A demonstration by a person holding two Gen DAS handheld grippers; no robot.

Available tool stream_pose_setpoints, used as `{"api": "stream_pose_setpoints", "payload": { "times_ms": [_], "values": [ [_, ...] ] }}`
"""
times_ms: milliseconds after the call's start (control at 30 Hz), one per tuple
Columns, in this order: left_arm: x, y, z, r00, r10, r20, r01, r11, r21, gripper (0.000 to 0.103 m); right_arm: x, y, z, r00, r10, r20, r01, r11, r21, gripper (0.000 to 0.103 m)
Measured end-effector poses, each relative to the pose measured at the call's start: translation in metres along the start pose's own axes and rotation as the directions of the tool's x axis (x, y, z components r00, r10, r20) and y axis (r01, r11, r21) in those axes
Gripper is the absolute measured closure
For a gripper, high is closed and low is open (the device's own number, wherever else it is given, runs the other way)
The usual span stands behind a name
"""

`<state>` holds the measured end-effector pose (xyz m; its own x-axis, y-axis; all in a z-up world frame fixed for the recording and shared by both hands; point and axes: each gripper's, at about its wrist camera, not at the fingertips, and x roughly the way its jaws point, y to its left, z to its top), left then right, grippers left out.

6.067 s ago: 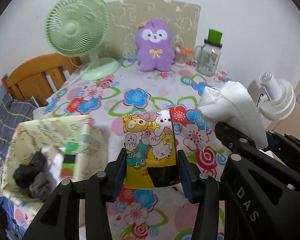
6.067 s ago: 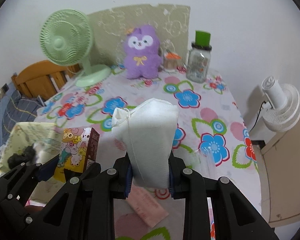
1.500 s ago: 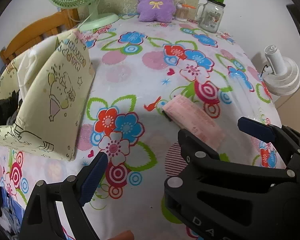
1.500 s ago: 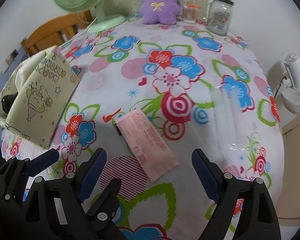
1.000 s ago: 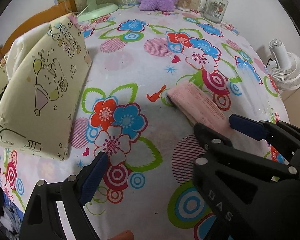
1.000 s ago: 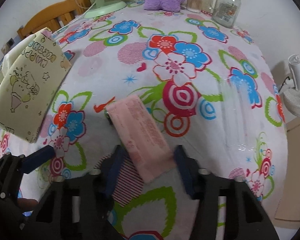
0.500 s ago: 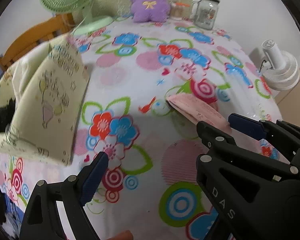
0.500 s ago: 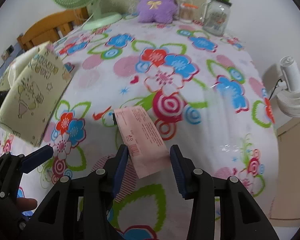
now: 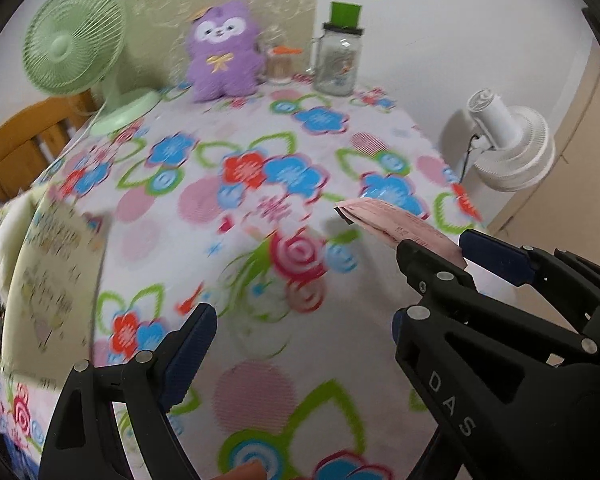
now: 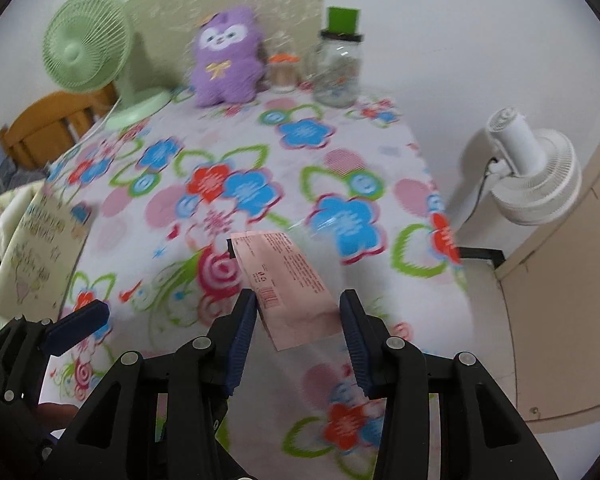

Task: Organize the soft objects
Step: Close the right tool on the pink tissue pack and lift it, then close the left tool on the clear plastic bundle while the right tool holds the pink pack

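Pink packet (image 10: 288, 288) now lifted off table (image 10: 340, 168), clamped in right hand-held gripper (image 10: 298, 320)

The desk (image 10: 340, 168), under a flowered cloth, carries a green fan (image 10: 88, 52), a purple plush toy (image 10: 224, 60), a small jar (image 10: 284, 72) and a glass jar (image 10: 338, 68) along its far edge.

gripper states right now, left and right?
Left gripper: open, holding nothing.
Right gripper: closed on the pink packet, lifted off the table.
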<state>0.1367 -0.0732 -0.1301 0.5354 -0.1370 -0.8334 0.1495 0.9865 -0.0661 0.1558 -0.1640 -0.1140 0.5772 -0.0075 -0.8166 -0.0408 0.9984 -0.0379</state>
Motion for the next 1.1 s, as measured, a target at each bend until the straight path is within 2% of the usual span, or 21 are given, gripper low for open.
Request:
{"api": "stream_pose_setpoints", "payload": {
  "times_ms": [133,433,1100],
  "values": [
    [0.002,-0.017,0.015,0.999,-0.023,0.026,0.022,1.0,0.018,0.012,-0.003,-0.02,0.011,0.999,-0.037,0.031,0.036,0.999,0.026,0.057],
    [0.027,-0.044,0.043,0.998,-0.06,0.017,0.059,0.997,0.041,0.012,0.015,-0.052,0.029,0.996,-0.083,0.043,0.079,0.994,0.075,0.057],
    [0.091,-0.074,0.062,0.994,-0.081,-0.078,0.084,0.996,0.031,0.012,0.072,-0.096,0.038,0.993,-0.115,-0.003,0.115,0.986,0.119,0.057]
  ]
}}
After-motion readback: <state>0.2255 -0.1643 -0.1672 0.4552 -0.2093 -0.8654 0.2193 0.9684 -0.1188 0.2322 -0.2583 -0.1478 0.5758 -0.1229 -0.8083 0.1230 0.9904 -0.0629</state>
